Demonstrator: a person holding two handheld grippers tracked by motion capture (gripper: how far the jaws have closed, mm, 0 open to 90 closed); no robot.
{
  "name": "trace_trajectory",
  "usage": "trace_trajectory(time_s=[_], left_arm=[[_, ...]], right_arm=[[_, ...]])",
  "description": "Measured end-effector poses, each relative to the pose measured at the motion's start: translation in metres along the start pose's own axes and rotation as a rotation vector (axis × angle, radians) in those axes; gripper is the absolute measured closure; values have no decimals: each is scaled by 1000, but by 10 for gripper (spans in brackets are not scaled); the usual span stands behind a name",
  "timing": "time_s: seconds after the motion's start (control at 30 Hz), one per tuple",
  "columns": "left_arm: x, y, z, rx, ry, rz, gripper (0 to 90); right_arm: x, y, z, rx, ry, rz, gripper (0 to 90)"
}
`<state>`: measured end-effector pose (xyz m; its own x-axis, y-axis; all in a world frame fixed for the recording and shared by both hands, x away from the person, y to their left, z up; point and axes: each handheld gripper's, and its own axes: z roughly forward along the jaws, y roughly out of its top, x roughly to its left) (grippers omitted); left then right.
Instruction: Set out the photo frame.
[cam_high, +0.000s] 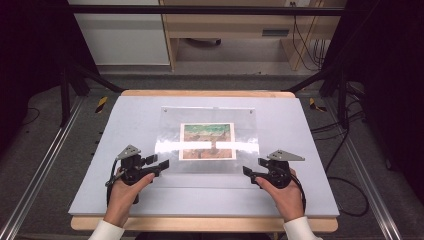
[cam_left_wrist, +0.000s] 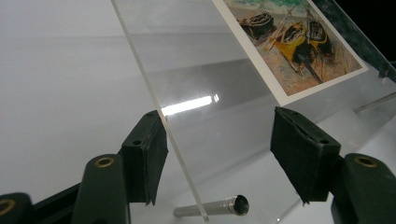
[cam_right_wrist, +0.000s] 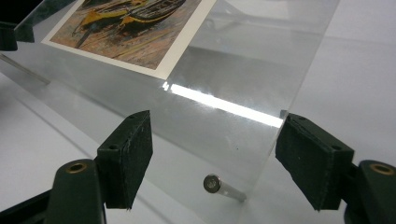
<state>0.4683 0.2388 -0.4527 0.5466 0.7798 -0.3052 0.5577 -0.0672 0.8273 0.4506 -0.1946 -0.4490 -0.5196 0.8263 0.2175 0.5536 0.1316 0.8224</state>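
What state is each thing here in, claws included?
Left claw: open, astride the sheet's edge.
Right claw: open, astride the opposite edge.
Clear sheet: tilted, raised on metal pins.
Boat picture: flat against the sheet.

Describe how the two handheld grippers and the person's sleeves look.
Both the left gripper and the right gripper are black, each topped by a grey three-cornered plate and trailing a black cable. The jaws are black bars with brass-coloured rivets, ending in rectangular black pads with small screw holes. The person wears white sleeves.
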Motion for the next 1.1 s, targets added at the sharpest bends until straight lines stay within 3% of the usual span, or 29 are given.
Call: trace_trajectory(time_s=[0.5, 1.1], left_arm=[[-2, -3, -6, 3, 1, 13, 396], [-15, -13, -17, 2, 44, 59, 435]], right_arm=[[3, -5, -6, -6, -9, -22, 320], [12, -14, -17, -6, -48, -71, 401]])
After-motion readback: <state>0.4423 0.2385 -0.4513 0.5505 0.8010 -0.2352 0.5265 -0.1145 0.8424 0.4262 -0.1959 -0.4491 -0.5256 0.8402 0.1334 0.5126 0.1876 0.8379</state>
